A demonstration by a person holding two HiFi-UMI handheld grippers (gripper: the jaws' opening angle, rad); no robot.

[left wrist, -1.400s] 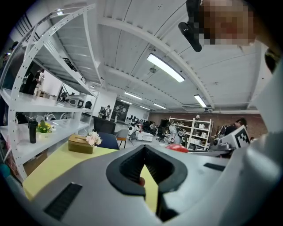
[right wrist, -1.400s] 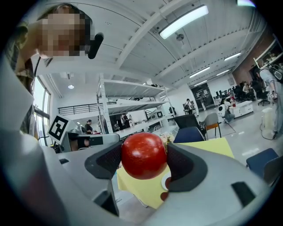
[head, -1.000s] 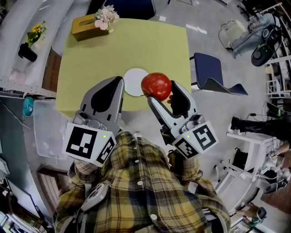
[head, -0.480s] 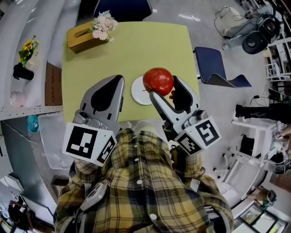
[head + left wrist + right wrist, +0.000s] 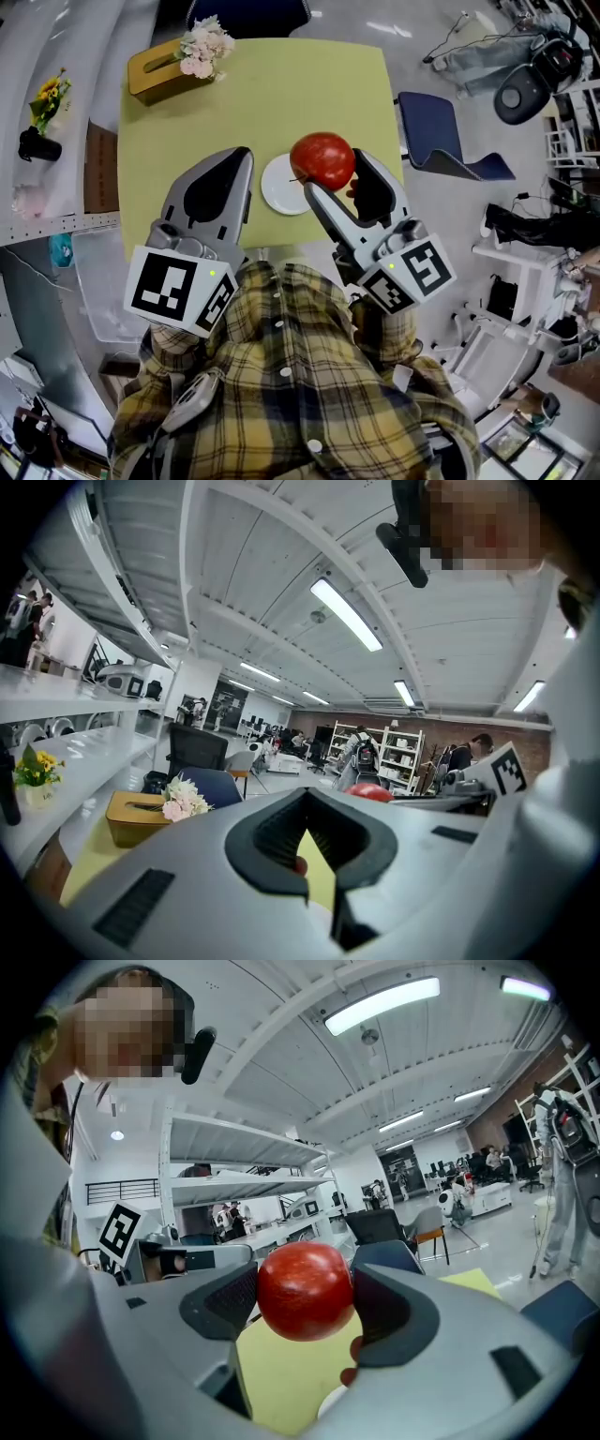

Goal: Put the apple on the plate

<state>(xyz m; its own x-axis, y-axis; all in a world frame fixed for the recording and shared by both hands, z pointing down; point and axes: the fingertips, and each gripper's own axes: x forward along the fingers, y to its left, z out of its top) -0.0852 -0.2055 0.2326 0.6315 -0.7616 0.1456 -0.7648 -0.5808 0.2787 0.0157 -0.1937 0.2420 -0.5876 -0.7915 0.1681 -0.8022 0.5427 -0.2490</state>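
Holding the apple (image 5: 322, 160) squarely between the padded jaws of my right gripper (image 5: 335, 176), I have it clamped at its widest part, one pad on each side, so that it should not roll or slip while it is carried. It hangs in the air over the near edge of the yellow-green bench (image 5: 309, 84), and in the head view it covers the right rim of the white plate (image 5: 278, 187). It is not on the plate yet. I judge it is kept high so it clears the rim before I bring it down over the middle. My left gripper (image 5: 239, 164) sits just left of the plate with its jaws together and nothing in them, out of the way because this job needs only one gripper. Next I would lower gently, then release.
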